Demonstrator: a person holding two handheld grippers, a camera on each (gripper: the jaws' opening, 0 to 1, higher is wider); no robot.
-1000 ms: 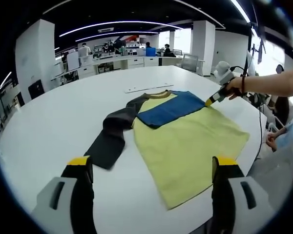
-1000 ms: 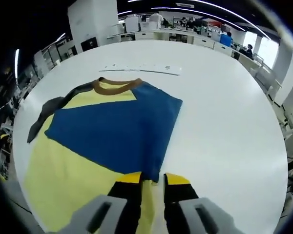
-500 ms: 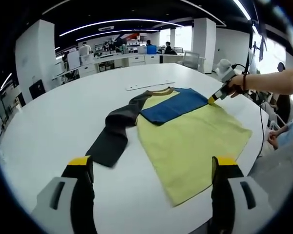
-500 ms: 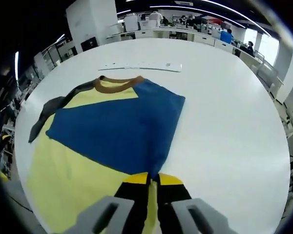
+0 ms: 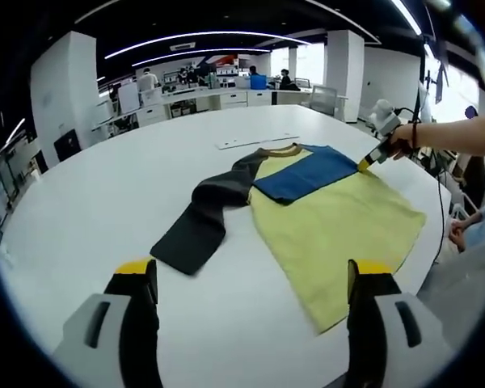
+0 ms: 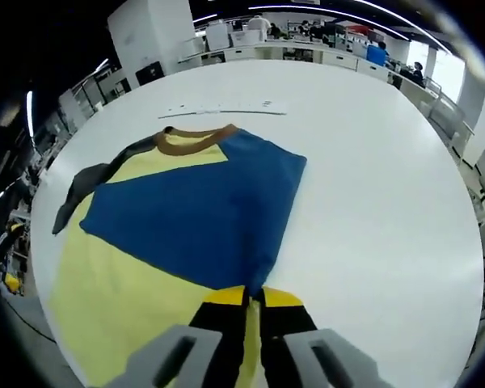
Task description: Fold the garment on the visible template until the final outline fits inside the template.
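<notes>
A yellow shirt (image 5: 339,230) lies flat on the white round table (image 5: 105,194), with a brown collar (image 5: 284,149), a dark grey sleeve (image 5: 206,214) stretched out to the left, and a blue sleeve (image 5: 307,171) folded across the chest. My left gripper (image 5: 250,283) hangs open over the table's near edge, nothing between its jaws. In the right gripper view, my right gripper (image 6: 253,295) is shut on the blue sleeve (image 6: 194,218) at its cuff, over the yellow body (image 6: 121,299). In the left gripper view the right gripper (image 5: 370,159) appears at the shirt's far right, held by a hand.
A thin white strip (image 6: 226,109) lies on the table beyond the collar. Office desks, monitors and people (image 5: 250,81) stand far behind the table. A person's arm (image 5: 461,137) reaches in from the right. Bare table lies right of the shirt (image 6: 380,210).
The right gripper closed on the blue sleeve's cuff between one second and half a second ago. The left view has shifted, so the shirt sits further right in it.
</notes>
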